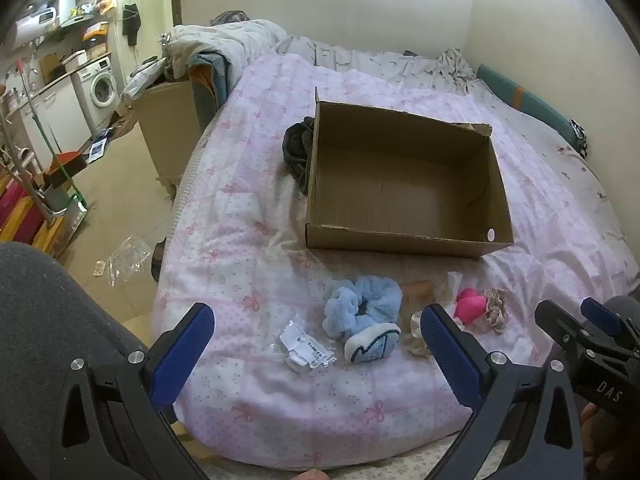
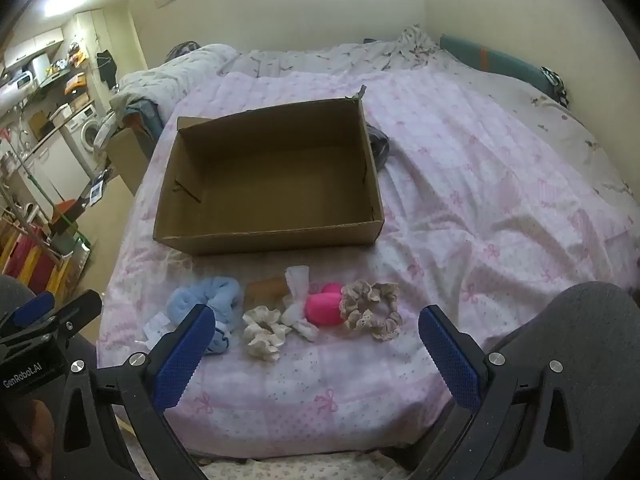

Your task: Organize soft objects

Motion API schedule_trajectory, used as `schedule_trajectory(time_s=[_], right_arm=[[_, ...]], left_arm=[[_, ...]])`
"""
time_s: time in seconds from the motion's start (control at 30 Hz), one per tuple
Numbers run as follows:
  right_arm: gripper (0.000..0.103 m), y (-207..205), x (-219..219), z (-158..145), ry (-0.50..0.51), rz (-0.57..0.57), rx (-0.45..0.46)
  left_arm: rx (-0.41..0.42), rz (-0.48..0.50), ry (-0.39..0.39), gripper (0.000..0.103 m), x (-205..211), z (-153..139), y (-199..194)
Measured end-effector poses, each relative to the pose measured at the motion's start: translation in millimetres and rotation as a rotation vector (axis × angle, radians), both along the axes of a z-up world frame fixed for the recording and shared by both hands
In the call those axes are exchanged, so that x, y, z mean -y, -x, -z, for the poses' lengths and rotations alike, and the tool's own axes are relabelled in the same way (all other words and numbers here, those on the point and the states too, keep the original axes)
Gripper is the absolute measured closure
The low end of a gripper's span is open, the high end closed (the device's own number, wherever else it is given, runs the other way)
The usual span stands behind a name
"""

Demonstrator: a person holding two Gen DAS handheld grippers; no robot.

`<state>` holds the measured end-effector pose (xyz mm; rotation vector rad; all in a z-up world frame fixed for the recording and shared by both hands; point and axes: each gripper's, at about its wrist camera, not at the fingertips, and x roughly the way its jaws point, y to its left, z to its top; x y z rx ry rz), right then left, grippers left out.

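An open cardboard box (image 1: 404,236) (image 2: 276,236) lies on the pink bedspread, with nothing inside. In front of it lie a fluffy blue scrunchie (image 1: 362,306) (image 2: 218,300), a blue-and-white soft piece (image 1: 372,346), a cream scrunchie (image 2: 264,332), a white bow (image 2: 298,300), a hot-pink soft item (image 1: 472,306) (image 2: 324,309), a beige lace scrunchie (image 1: 496,308) (image 2: 372,310) and a tan piece (image 2: 266,290). My left gripper (image 1: 316,332) hovers open above the near bed edge. My right gripper (image 2: 316,334) is open too, short of the items. Neither holds anything.
A clear plastic packet (image 1: 306,350) lies near the blue scrunchie. Dark cloth (image 1: 298,148) sits beside the box. Bedding is piled at the bed's far end (image 1: 224,44). Left of the bed are a cabinet (image 1: 168,128), a cluttered floor and a washing machine (image 1: 102,90).
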<state>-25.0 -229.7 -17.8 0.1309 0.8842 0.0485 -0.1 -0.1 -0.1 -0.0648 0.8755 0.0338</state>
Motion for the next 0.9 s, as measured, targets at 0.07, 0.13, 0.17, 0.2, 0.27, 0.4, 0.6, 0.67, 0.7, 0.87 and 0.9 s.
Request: schedule_trajectory(time_s=[0.07, 0.13, 0.17, 0.2, 0.27, 0.4, 0.6, 0.67, 0.7, 0.87, 0.9], right_arm=[[0.000, 0.3, -0.8, 0.0, 0.001, -0.001, 0.003], [0.000, 0.4, -0.9, -0.3, 0.005, -0.005, 0.004], [0.000, 0.3, -0.7, -0.3, 0.006, -0.006, 0.003], [0.000, 0.2, -0.2, -0.3, 0.008, -0.007, 0.003], [0.000, 0.0, 1.0, -0.3, 0.011, -0.009, 0.002], [0.000, 0.4, -2.6, -0.4, 0.016, 0.004, 0.006], [0.000, -0.9, 0.9, 1.3, 0.019, 0.007, 0.004], [0.000, 0.0, 1.3, 0.7, 0.024, 0.012, 0.005], [0.000, 0.1, 1.2, 1.8, 0.026, 0.013, 0.005], [0.000, -1.5, 1.5, 3.1, 0.026, 0.012, 0.007], [0.000, -1.5, 1.9, 3.5, 0.025, 0.013, 0.010]], left_arm=[[-0.001, -0.001, 0.001, 0.000, -0.3, -0.2, 0.2], [-0.001, -0.002, 0.001, 0.000, -0.6, -0.4, 0.7], [-0.002, -0.002, 0.002, 0.000, -0.8, -0.5, 1.0], [-0.004, -0.003, 0.003, 0.000, -1.1, -0.4, 1.2], [-0.010, -0.002, 0.004, 0.000, -2.4, 2.4, -0.8], [-0.013, -0.004, 0.011, 0.000, -5.6, 4.1, 0.1], [-0.019, -0.002, 0.005, 0.000, -1.4, 4.7, -2.1], [-0.019, 0.001, 0.003, 0.000, -0.2, 5.1, -2.7], [-0.021, 0.002, 0.000, 0.000, 0.6, 5.8, -2.8], [-0.021, 0.008, -0.009, 0.000, 2.9, 5.5, -1.6], [-0.020, 0.007, -0.008, 0.000, 2.5, 5.3, -1.2]])
